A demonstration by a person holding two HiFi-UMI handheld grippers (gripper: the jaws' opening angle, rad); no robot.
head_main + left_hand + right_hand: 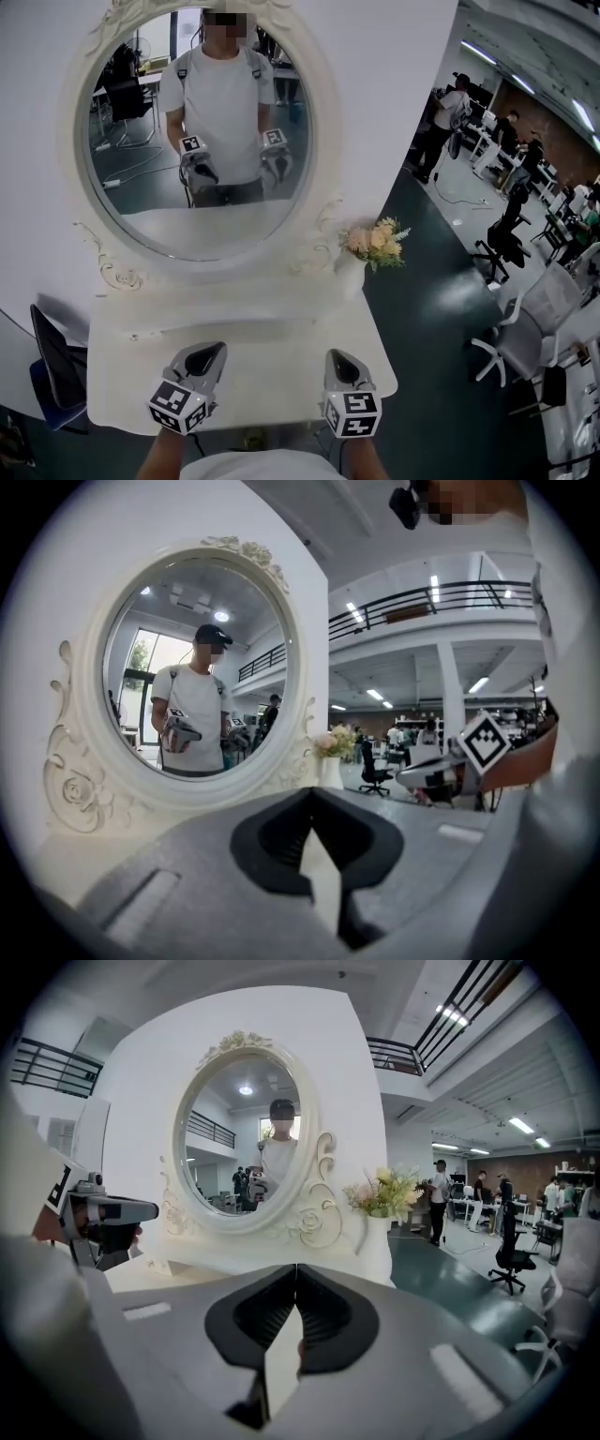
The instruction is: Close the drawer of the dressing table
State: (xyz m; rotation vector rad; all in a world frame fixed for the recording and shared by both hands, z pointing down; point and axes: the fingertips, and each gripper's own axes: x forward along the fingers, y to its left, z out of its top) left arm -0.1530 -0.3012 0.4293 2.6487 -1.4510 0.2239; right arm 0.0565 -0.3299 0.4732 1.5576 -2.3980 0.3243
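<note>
Two grippers hover above white dressing table (272, 370), both below oval mirror (150, 211) and pointing toward it. At mirror's lower left, left gripper (210, 348): jaws pressed together at tips, nothing between. At mirror's lower right, right gripper (338, 355): jaws closed tight too, empty. Neither touches table (mirror reflects person (223, 94) holding pair at waist height). Vase of pale flowers (375, 242) stands just right of mirror's base. Drawer not distinguishable in any view; table's front edge, farthest from mirror, sits partly hidden under grippers.
</note>
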